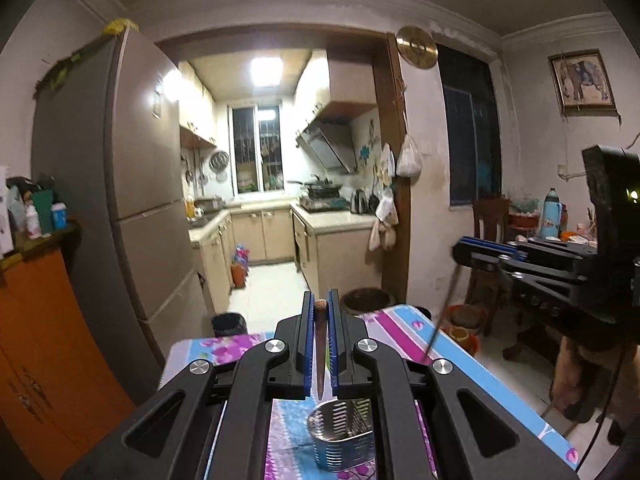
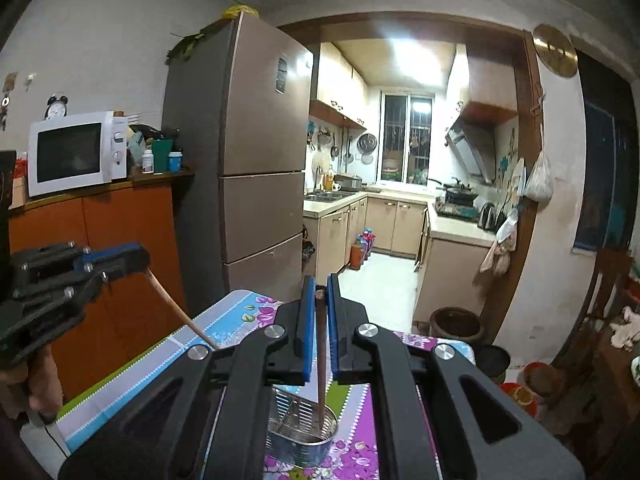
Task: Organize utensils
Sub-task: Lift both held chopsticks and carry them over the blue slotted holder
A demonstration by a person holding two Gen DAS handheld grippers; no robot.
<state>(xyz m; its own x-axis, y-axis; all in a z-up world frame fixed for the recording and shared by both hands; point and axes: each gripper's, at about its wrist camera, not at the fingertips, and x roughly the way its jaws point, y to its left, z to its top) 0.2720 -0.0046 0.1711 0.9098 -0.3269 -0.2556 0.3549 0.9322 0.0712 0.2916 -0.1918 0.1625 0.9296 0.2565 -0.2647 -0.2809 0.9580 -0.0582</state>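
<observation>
My left gripper [image 1: 320, 300] is shut on a brown chopstick [image 1: 320, 344] that hangs tip-down above a perforated metal utensil holder [image 1: 342, 436] on the floral table [image 1: 460, 352]. At the right of that view my right gripper [image 1: 460, 246] pinches a second thin chopstick [image 1: 440, 320], which slants down. In the right wrist view, the right gripper [image 2: 320, 282] is shut on its chopstick [image 2: 321, 360], whose lower end lines up with the holder's [image 2: 304, 432] opening. The left gripper [image 2: 140, 258] at the left holds its chopstick [image 2: 176, 308] slanting toward the table.
A tall fridge [image 2: 260, 160] and an orange cabinet [image 2: 120, 240] with a microwave [image 2: 76, 152] stand to the left. A dark bin [image 1: 228, 322] and a clay pot [image 2: 456, 322] sit on the floor beyond the table. A wooden chair [image 1: 488, 232] is at the right.
</observation>
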